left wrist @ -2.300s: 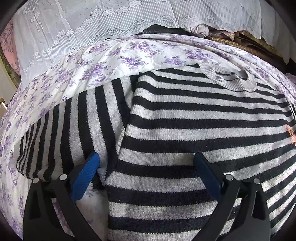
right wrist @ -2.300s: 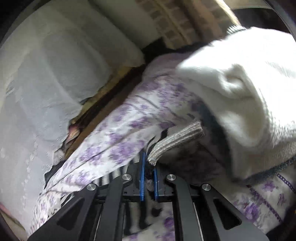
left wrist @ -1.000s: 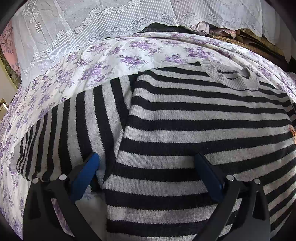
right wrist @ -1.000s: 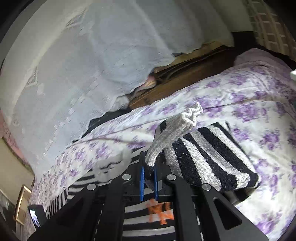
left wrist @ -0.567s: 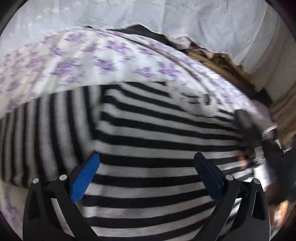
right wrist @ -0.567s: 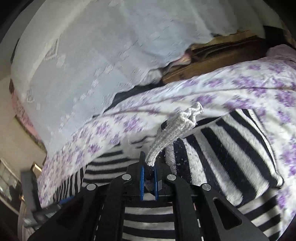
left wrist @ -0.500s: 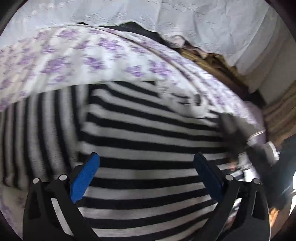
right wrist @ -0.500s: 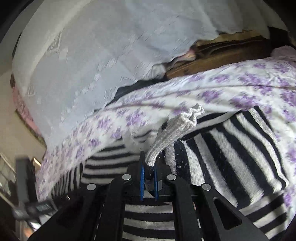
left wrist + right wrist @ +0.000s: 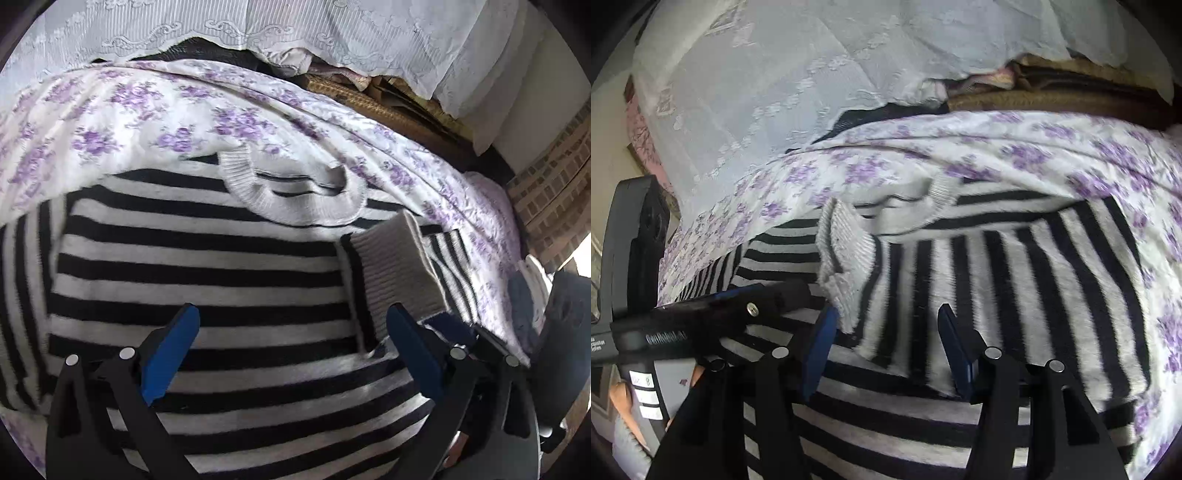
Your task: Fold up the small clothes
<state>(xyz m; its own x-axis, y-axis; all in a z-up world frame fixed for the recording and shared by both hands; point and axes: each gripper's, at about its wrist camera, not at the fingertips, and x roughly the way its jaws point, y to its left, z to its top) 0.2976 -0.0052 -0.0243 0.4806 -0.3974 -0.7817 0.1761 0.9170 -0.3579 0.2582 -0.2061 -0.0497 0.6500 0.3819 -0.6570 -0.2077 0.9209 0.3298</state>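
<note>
I see the striped sweater (image 9: 207, 266) is a fuzzy, matt knit, and its cuff (image 9: 397, 269) is ribbed and rougher. The bed sheet (image 9: 155, 110) looks like thin, smooth printed cloth. Behind it the lace curtain (image 9: 768, 74) is sheer. My left claw (image 9: 291, 343) has matt black plastic arms, blue pads and shiny metal rivets.

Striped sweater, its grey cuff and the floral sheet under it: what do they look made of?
Striped sweater: soft, fuzzy knit, probably wool or acrylic; the black and pale bands look napped. Grey cuff: ribbed knit, fine vertical ridges. Floral sheet: thin, smooth woven fabric, matte, printed with purple flowers; likely cotton, though unclear.
</note>
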